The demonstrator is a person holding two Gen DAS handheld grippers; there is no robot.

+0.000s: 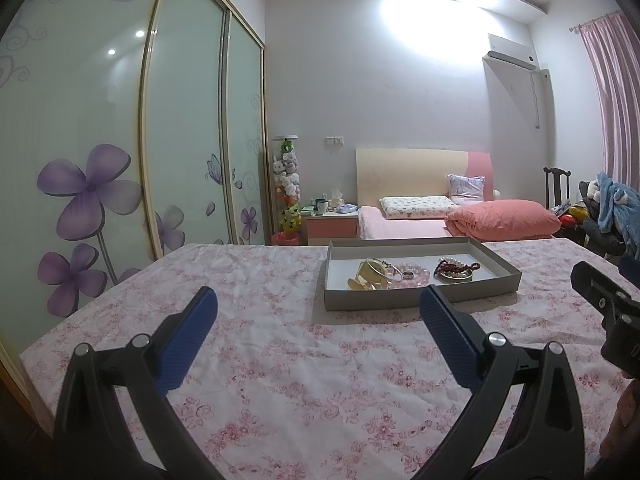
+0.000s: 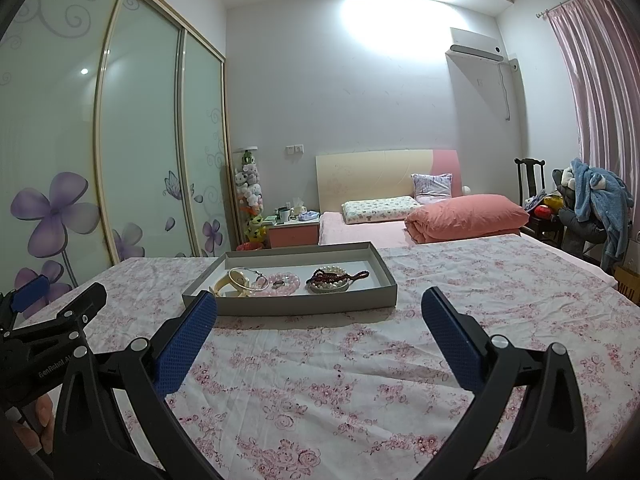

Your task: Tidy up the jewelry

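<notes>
1. Where the floral cloth (image 2: 320,380) covers the counter, a shallow grey tray (image 2: 304,304) sits toward the far edge, holding all the jewelry.
2. At the tray's left lie cream bangles (image 2: 236,280) with a thin silver bangle (image 1: 378,266); beside them a pink bead bracelet (image 2: 286,282) circles a small ring (image 1: 408,275).
3. Toward the right of the tray, a pearl bracelet (image 2: 334,276) and dark red beads (image 2: 352,276) lie tangled together (which strand lies on top is unclear).
4. Short of the tray, the left tool (image 1: 318,320) is held low and level over the cloth, its blue pads (image 1: 192,340) spread wide, nothing between them.
5. Alongside it, the right tool (image 2: 320,320) takes the same pose, pointing at the tray's near wall, jaws apart and empty.
6. Each tool shows at the edge of the other's view; fingertips (image 2: 40,412) of the left hand grip its handle.
7. Beyond stand a pink bed (image 2: 400,228), a sliding wardrobe (image 1: 120,140) and a pink curtain (image 2: 592,80).
</notes>
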